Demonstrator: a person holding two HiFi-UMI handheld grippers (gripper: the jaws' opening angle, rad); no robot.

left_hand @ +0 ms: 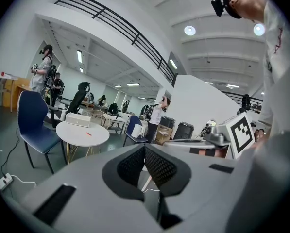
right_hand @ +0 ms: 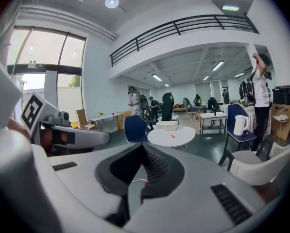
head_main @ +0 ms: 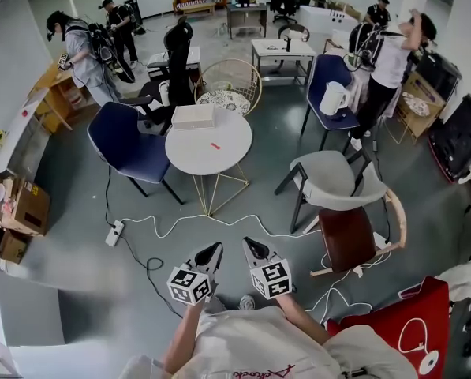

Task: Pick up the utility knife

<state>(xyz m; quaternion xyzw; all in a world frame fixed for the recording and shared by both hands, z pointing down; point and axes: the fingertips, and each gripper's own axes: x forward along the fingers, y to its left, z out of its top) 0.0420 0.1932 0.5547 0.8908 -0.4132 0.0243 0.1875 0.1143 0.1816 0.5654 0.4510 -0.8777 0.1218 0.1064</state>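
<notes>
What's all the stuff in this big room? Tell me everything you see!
round table: one, white, mid-floor
box: one, white, on the table's far edge
utility knife: one, small and red, near the table's middle
blue chairs: two, one left of the table, one far right
kettle: one, white, on the right blue chair
wire chair: one, gold, behind the table
grey chair: one, right of the table
power strip: one, white, on the floor
people: several, far side
left gripper: grey, shut, empty
right gripper: grey, shut, empty
</notes>
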